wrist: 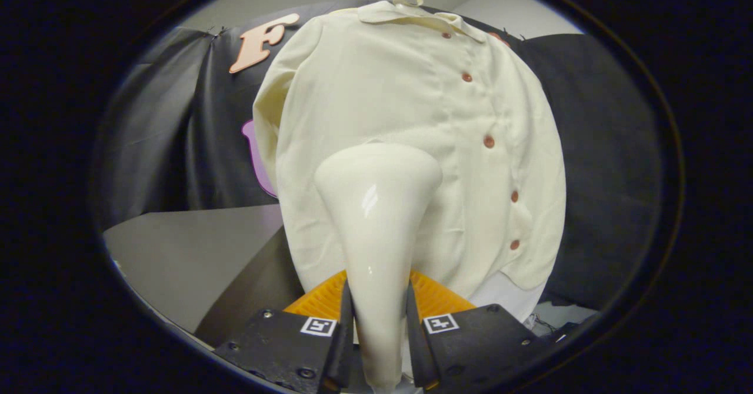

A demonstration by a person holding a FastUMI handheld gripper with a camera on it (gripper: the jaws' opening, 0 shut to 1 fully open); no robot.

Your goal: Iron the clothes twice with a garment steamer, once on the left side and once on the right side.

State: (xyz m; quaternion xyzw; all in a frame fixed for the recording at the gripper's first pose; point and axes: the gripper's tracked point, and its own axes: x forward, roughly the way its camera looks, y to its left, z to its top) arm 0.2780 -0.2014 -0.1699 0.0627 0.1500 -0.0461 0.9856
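A cream button-up shirt hangs in front of the black cloth wall, with a row of reddish buttons running down right of its middle. My gripper is shut on the handle of a glossy white garment steamer. The steamer's wide head points up and forward against the shirt's lower middle, left of the button row. Both fingers press on the handle's sides. The shirt's lower middle is hidden behind the steamer.
A grey table surface lies to the left below the shirt. A ribbed orange part shows just behind the fingers. The black cloth wall surrounds the shirt on both sides.
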